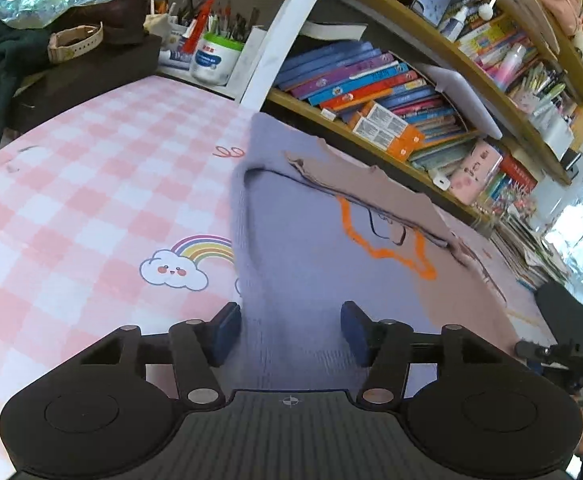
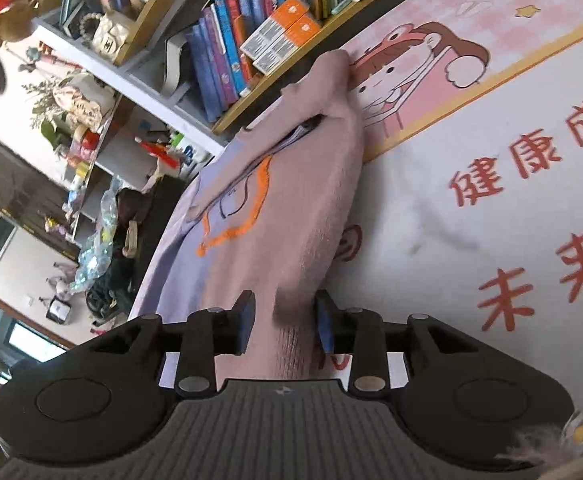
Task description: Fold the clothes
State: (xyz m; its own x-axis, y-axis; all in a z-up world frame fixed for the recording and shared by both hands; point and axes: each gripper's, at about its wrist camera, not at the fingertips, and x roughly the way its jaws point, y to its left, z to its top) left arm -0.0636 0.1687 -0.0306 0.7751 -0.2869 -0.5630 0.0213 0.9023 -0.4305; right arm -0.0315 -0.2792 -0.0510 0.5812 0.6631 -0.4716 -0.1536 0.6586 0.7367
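Observation:
A knitted sweater (image 1: 311, 248), lavender with a dusty pink half and an orange outline figure, lies folded on the pink checked mat (image 1: 91, 184). In the left wrist view my left gripper (image 1: 289, 332) straddles the lavender near edge; its blue pads stand wide apart, the cloth lies loosely between them, and it is open. In the right wrist view the sweater (image 2: 311, 200) runs away from me, pink side up. My right gripper (image 2: 285, 324) has the pink edge between its pads, narrowly parted and not pinching. The cloth under both gripper bodies is hidden.
A bookshelf (image 1: 371, 92) full of books runs along the far side of the mat. A white jar and pen holders (image 1: 213, 60) and a dark box with a watch (image 1: 75, 44) stand at the back left. The mat's printed part (image 2: 511, 200) lies right of the sweater.

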